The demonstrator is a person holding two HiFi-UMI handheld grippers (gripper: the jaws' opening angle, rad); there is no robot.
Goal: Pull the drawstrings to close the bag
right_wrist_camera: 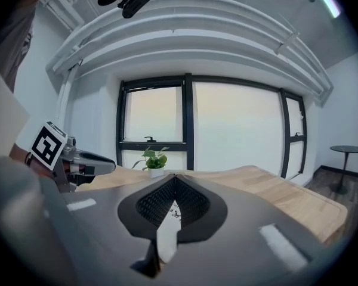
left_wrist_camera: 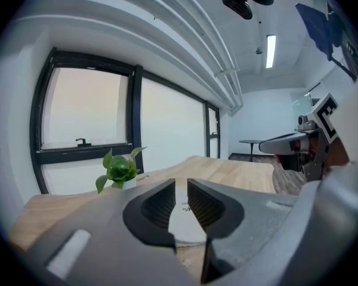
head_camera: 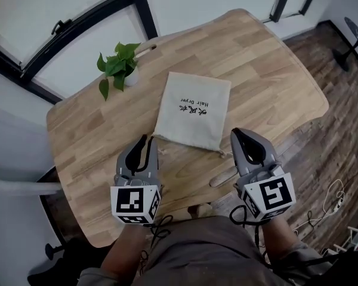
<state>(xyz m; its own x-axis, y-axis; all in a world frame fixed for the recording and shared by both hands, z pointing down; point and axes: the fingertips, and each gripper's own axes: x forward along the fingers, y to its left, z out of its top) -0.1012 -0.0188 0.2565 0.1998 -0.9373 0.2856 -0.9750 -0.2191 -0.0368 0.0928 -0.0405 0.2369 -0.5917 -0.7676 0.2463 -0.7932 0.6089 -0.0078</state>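
Observation:
A beige cloth drawstring bag [head_camera: 193, 109] with black print lies flat in the middle of the wooden table [head_camera: 274, 70], its gathered mouth toward me. My left gripper [head_camera: 148, 139] hovers just short of the bag's near left corner, jaws a little apart, nothing between them. My right gripper [head_camera: 237, 134] sits beside the near right corner, shut and empty. A short cord end [head_camera: 224, 153] shows at that corner. In the left gripper view the bag [left_wrist_camera: 182, 219] shows through the narrow gap between the jaws. The right gripper view shows a strip of the bag [right_wrist_camera: 169, 231] below the touching tips.
A small potted plant [head_camera: 118, 65] stands on the table behind and left of the bag, near the window wall. Dark wood floor lies to the right, with white cables [head_camera: 334, 196] on it. A small round side table [right_wrist_camera: 348, 149] stands farther off.

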